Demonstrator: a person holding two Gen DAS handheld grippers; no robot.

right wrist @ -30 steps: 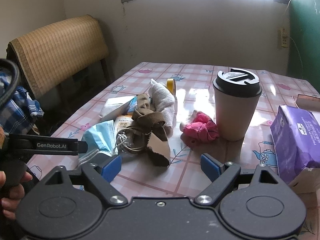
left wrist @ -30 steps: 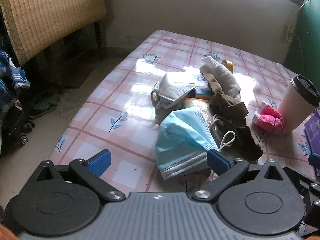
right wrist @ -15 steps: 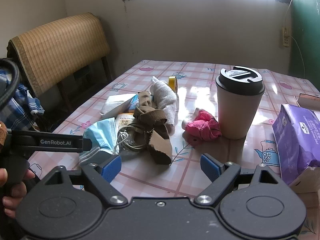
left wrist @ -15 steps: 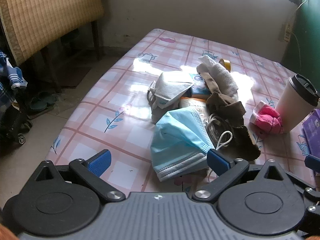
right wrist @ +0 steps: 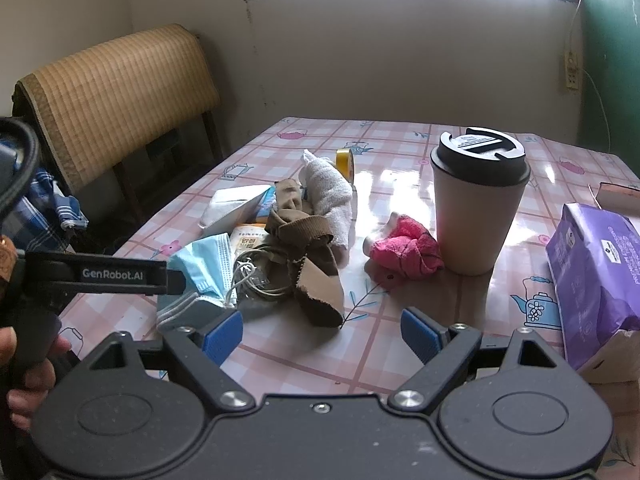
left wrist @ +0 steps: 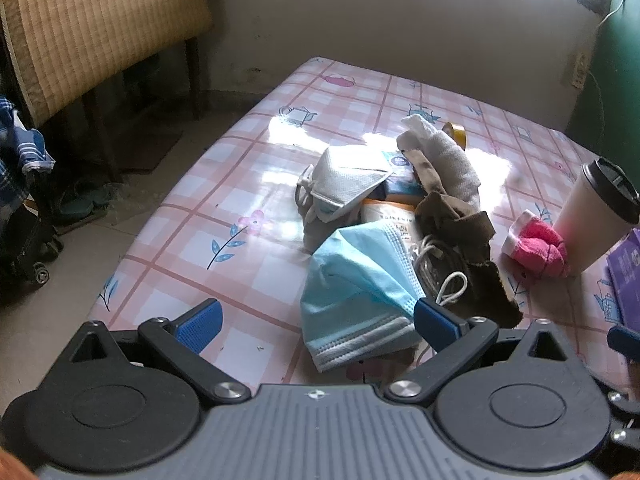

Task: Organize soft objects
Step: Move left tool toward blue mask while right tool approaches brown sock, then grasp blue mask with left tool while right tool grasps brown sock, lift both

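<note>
Both cameras are sitting slightly farther back from the pile than a second ago, with the cup showing fuller in the right wrist view; nothing on the table has shifted.

Left to right:

1. Left gripper [left wrist: 318, 322]: jaws spread wide, holding nothing, hovering over the near table edge; its right pad is lying just beside the blue mask. A hand [right wrist: 28, 364] is gripping its handle.
2. White mask [left wrist: 348, 184]: folded, resting at the far left of the pile on the checked tablecloth [left wrist: 248, 168].
3. Blue mask [left wrist: 356, 288]: surgical type, lying nearest the left gripper, its ear loop [left wrist: 452, 286] trailing onto the brown cloth.
4. Small packets [left wrist: 390, 216]: partly showing beneath the masks.
5. Brown cloth [right wrist: 308, 256]: crumpled, draping across the pile's middle, with coiled white cord [right wrist: 256, 276] beside it.
6. White towel [right wrist: 330, 196]: rolled, lying behind the brown cloth and touching it.
7. Yellow tape roll [right wrist: 345, 162]: standing on edge beyond the towel.
8. Pink cloth [right wrist: 404, 250]: bunched, sitting apart from the pile, just beside the cup.
9. Paper cup [right wrist: 478, 208]: upright, black lid on.
10. Right gripper [right wrist: 322, 332]: jaws spread wide, gripping nothing, hanging above bare tablecloth.
11. Purple packet [right wrist: 596, 276]: resting at the far right.
</note>
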